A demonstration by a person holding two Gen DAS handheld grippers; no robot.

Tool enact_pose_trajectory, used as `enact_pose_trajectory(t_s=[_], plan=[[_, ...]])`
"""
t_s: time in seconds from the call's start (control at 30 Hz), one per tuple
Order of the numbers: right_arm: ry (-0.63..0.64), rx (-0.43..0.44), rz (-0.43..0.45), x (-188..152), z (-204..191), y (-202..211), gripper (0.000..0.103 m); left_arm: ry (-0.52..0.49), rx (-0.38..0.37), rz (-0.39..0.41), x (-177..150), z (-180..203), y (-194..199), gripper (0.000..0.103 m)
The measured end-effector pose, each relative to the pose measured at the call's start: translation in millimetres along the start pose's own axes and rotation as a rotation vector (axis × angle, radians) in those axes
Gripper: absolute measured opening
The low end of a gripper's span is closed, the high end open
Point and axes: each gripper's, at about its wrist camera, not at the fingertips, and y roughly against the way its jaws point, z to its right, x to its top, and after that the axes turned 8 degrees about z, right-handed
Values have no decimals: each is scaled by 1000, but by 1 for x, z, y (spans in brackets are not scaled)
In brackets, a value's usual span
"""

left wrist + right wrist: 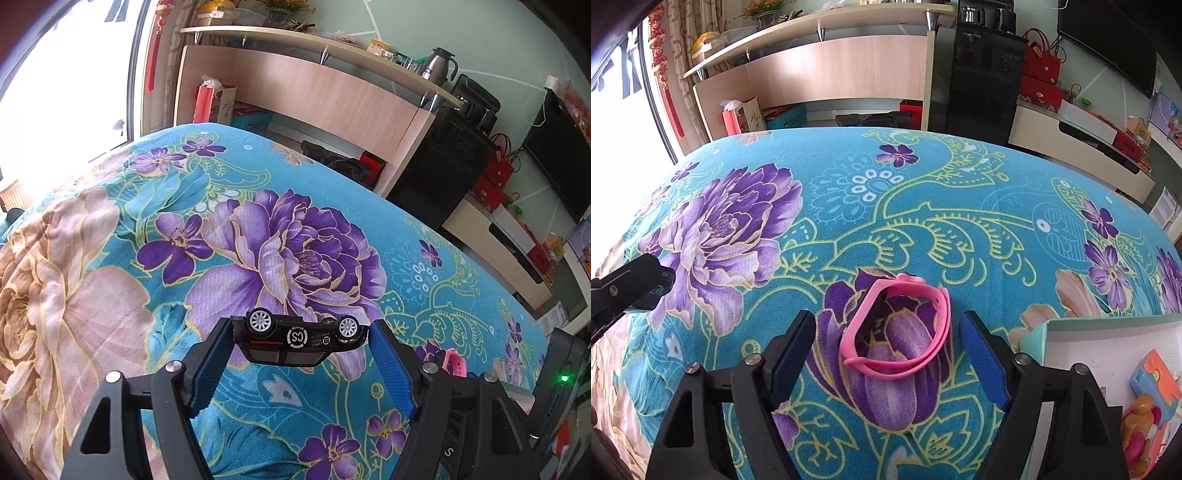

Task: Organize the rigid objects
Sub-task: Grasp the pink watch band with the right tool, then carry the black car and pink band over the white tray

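Held upside down between the pads of the left hand-held gripper [299, 338], a black toy car [300, 339] is clamped above the floral-covered table [110, 258], while the unclenched right hand-held gripper [888, 334] straddles a pink wristband [897, 325] lying beside a white box [1089, 354] at the near right edge.

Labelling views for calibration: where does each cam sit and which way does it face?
Left wrist: on the left gripper, looking down along its fingers over the floral cloth; both fingers show, clamped on an upside-down black toy car; the right gripper's body is at right.
Right wrist: on the right gripper, angled down at the pink watch band, which lies between open fingers; white box at right.
Shared: cloth, pink watch band, wooden counter, each other's gripper.
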Motion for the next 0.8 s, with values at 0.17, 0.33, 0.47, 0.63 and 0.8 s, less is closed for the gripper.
enact_pose_trajectory(t_s=[0.17,0.33,0.47,0.63,0.8], plan=[[-12,-11,4,-1,3,-1,65,1,0,-2,0,-1,0,77],[-14,-17,9,-1,3,0,63,-5,0,-10,-1,0,-3,77],[-19,-21,12,-1,4,0,61,-9,1,-11,-1,1,-3,77],[-21,-17,28,2,5,7,60,-14,0,4,0,2,0,77],[-22,-13,71,10,5,25,60,-28,-5,18,2,6,5,77]])
